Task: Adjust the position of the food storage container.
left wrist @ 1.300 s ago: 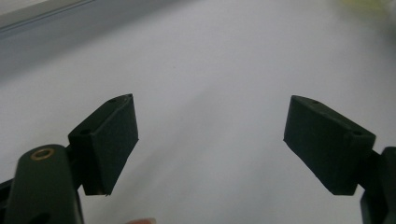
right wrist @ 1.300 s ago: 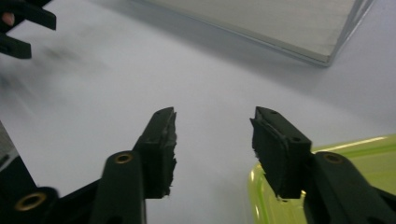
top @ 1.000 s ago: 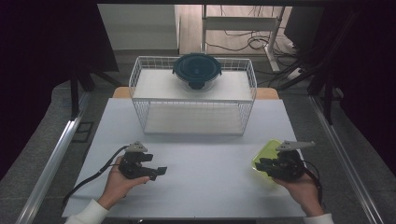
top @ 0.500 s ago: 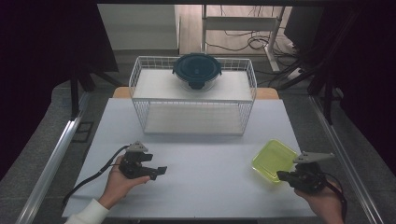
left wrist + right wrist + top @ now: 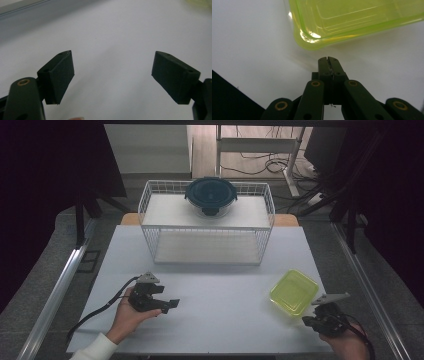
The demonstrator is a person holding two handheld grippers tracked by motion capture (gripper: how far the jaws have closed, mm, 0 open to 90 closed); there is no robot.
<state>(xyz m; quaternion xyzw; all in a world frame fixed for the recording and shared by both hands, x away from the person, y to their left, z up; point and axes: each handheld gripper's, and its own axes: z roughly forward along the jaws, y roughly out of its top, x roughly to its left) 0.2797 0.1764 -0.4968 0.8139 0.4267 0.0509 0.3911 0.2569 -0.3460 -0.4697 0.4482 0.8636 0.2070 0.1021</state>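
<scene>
A yellow-green plastic container (image 5: 295, 291) lies on the white table (image 5: 225, 285) at the near right. My right gripper (image 5: 306, 320) sits just behind its near corner, apart from it. In the right gripper view the jaws of this gripper (image 5: 329, 58) are shut with nothing between them, and the container's rounded corner (image 5: 352, 20) lies a short way ahead. My left gripper (image 5: 170, 305) rests low over the near left of the table and points right. Its jaws (image 5: 112, 53) stand wide open over bare table.
A white wire basket (image 5: 207, 222) stands at the back of the table, with a dark lidded bowl (image 5: 210, 195) on its top shelf. Metal rails run along both sides of the table. Cables trail from both grippers toward the near edge.
My right gripper has drawn back from the container toward the near right edge, and the container stays on the table. The left gripper has not moved.
</scene>
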